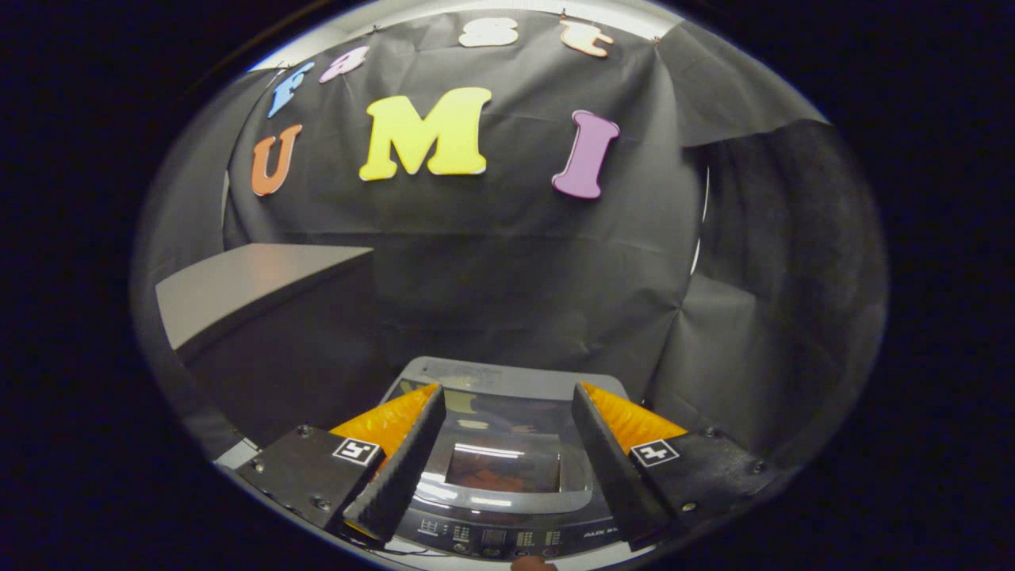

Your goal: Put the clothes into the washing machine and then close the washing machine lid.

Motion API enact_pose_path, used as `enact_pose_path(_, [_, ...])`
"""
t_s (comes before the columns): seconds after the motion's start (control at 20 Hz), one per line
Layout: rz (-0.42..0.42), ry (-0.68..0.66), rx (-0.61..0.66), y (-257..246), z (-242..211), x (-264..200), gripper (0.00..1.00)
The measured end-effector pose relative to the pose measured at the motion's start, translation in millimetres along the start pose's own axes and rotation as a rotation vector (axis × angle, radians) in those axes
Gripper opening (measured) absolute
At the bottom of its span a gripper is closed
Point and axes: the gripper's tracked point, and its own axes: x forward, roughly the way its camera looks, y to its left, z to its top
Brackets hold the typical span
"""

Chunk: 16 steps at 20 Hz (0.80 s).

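Observation:
The grey top-loading washing machine (507, 444) stands below and ahead of my fingers, its lid (499, 456) lying flat and shut. Through the lid's dark glass window (503, 469) something orange shows faintly inside the drum; I cannot tell what it is. My gripper (507, 392) hovers above the machine, open wide, with nothing between its fingers. The left finger (400, 460) and the right finger (607, 460) frame the lid on either side. The control panel (496, 539) runs along the machine's near edge.
A grey tabletop (254, 281) stands to the left of the machine and higher than it. Black cloth walls close the space behind and to the right. A fingertip of a person (531, 563) shows just at the machine's near edge.

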Motion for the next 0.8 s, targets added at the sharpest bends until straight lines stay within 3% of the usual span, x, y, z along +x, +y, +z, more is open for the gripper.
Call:
enact_pose_path(0.35, [0.0,-0.158,0.032,25,69,-147,1.0])
enact_pose_path(0.8, [-0.04,-0.17,0.05,44,27,-328,1.0])
